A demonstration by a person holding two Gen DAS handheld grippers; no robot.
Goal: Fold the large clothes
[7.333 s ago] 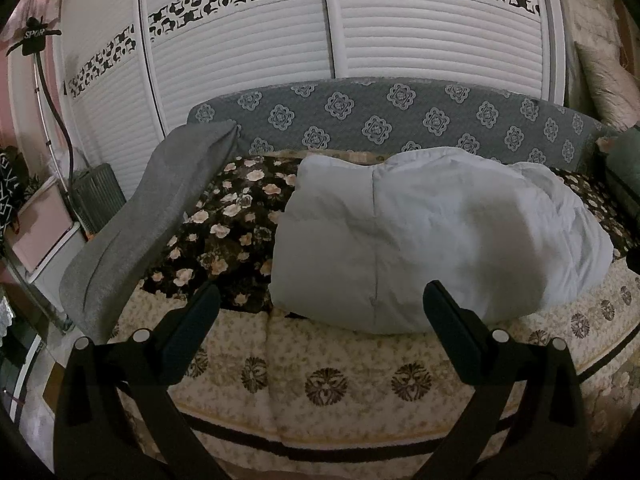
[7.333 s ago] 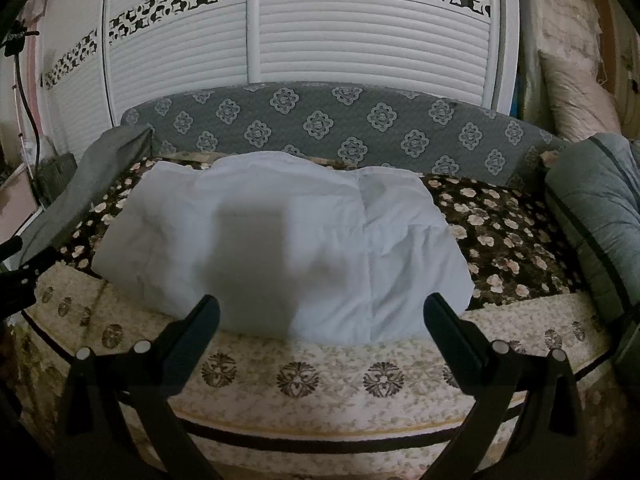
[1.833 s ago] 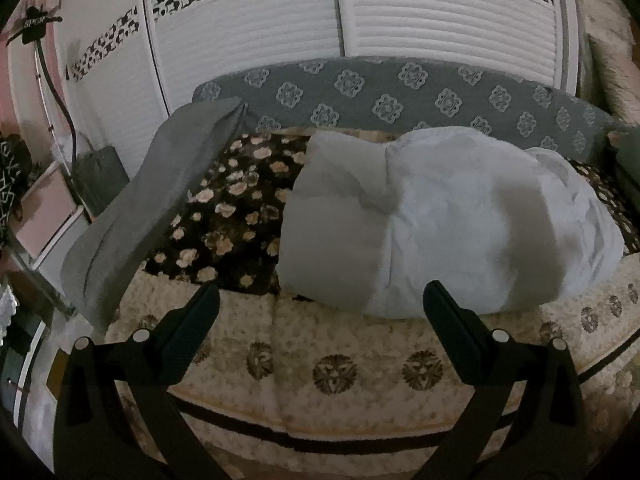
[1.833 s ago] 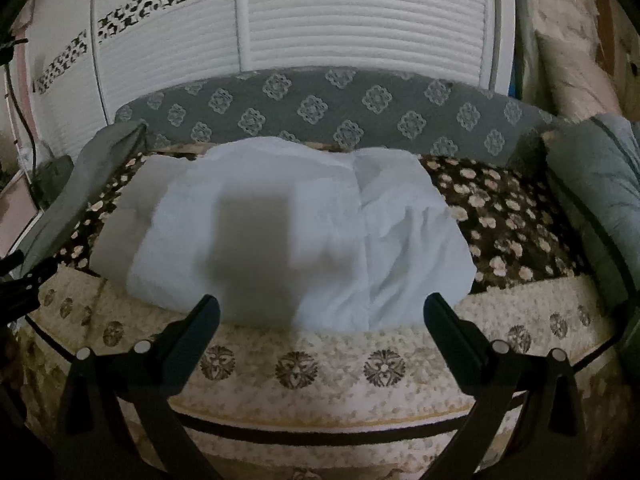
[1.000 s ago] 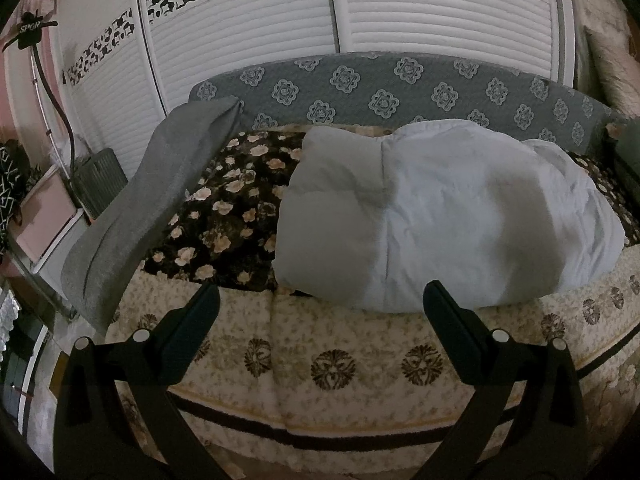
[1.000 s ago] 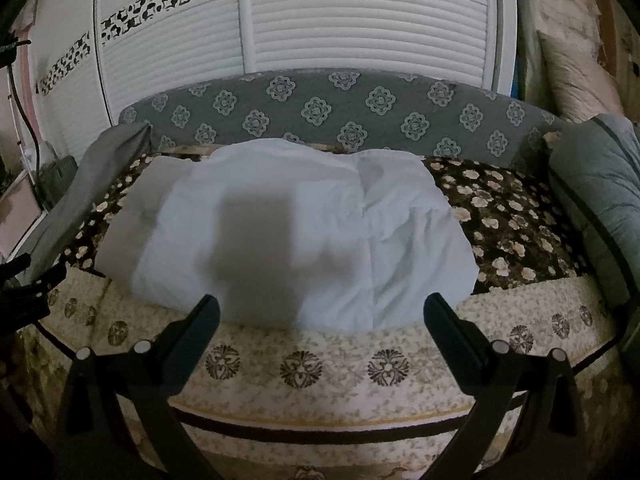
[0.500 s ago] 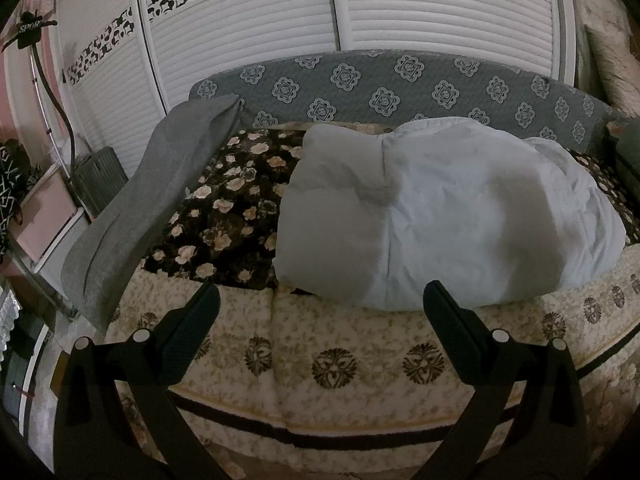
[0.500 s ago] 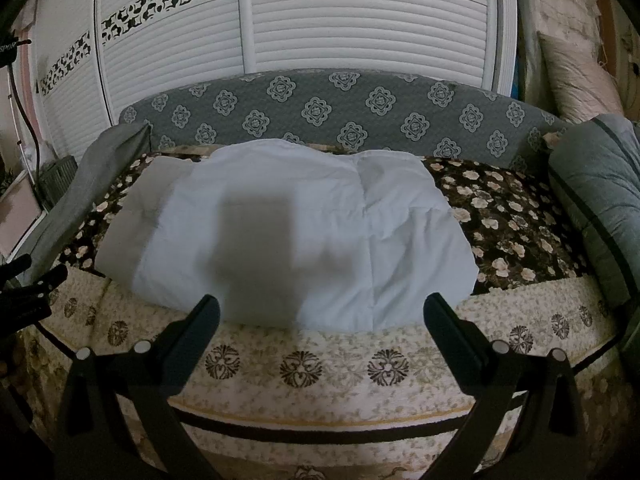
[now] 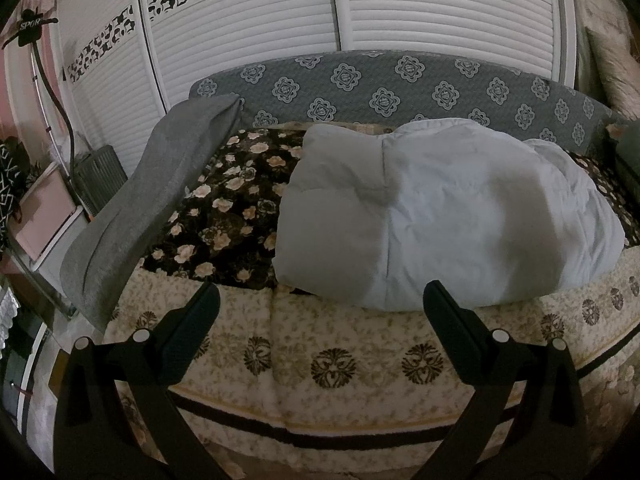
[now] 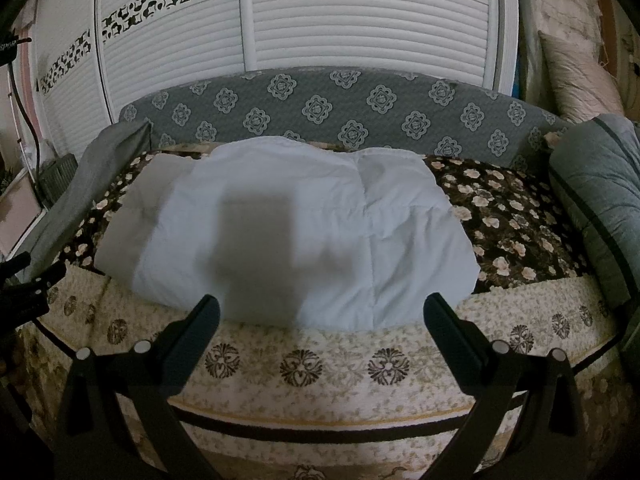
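A pale blue padded garment [image 9: 440, 208] lies folded into a thick bundle on the bed; it also shows in the right wrist view [image 10: 288, 236]. My left gripper [image 9: 320, 304] is open and empty, held off the near edge of the bed, short of the bundle's front left part. My right gripper [image 10: 320, 308] is open and empty, also short of the bundle's front edge. A shadow falls across the middle of the bundle.
The bed has a cream patterned cover [image 9: 360, 364] and a dark floral blanket [image 9: 228, 208]. A grey cloth [image 9: 152, 208] hangs over the left side. A grey patterned headboard [image 10: 340, 112] and white louvred doors [image 10: 360, 20] stand behind. A grey rolled quilt [image 10: 600, 200] lies at the right.
Both grippers have drifted only slightly since one second ago. The bundle has not moved and both grippers stay open.
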